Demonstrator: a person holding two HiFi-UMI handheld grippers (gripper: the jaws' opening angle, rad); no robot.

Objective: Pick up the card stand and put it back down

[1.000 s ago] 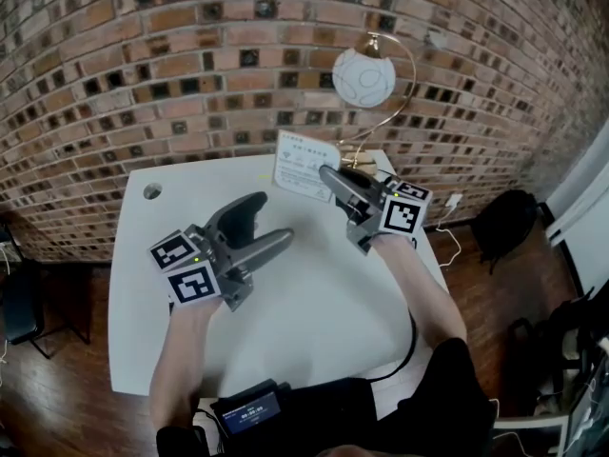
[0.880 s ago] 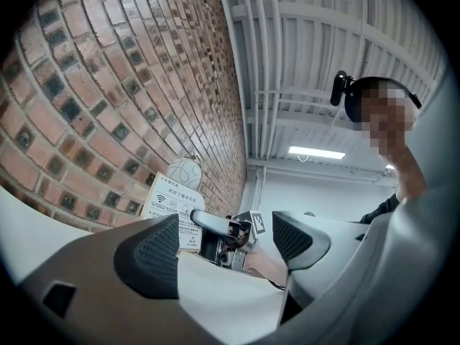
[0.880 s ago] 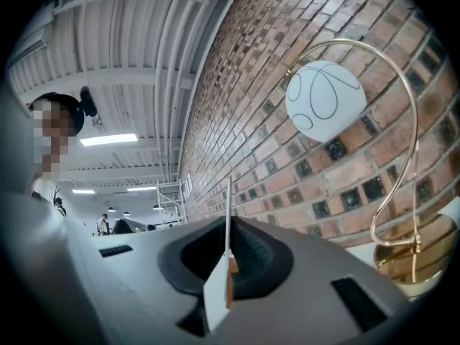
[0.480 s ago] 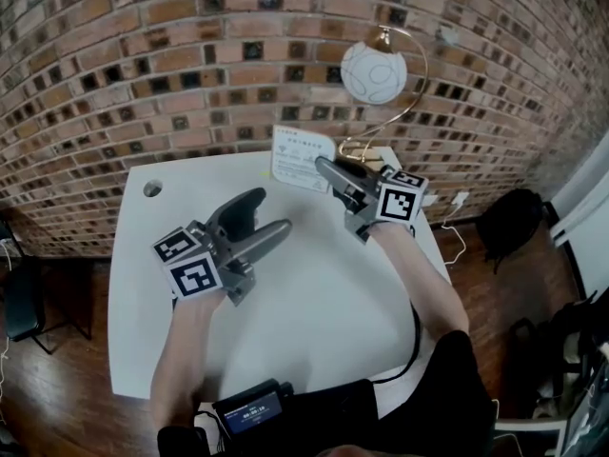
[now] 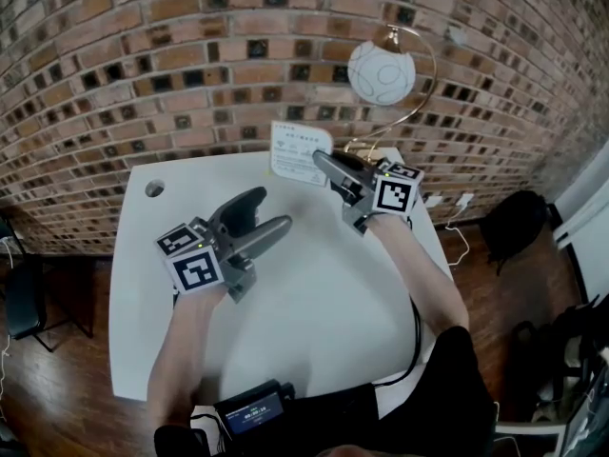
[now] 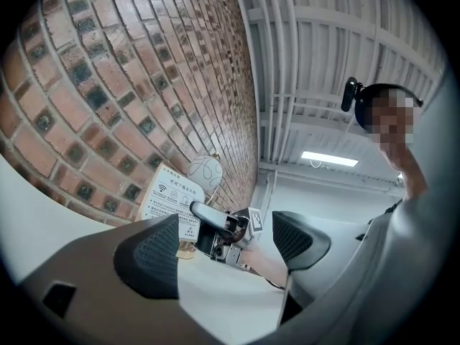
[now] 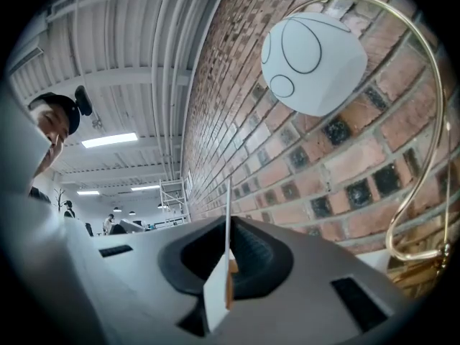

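Right gripper, dark ribbed pads: nearly closed, clamped on the thin white printed card stand, which shows edge-on between them. The grip is at the sheet's right side, probably to keep the printed face upright and readable. The card stand appears lifted just clear of the white square table, at its far edge beside the white globe lamp on a curved brass arm

Left gripper: jaws wide apart, empty, resting idle on the table, not needed for this lift

Change over the last second: card stand and right gripper are higher, nearer the red brick wall

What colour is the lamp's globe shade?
Globe shade: white with thin dark lines; right gripper view.
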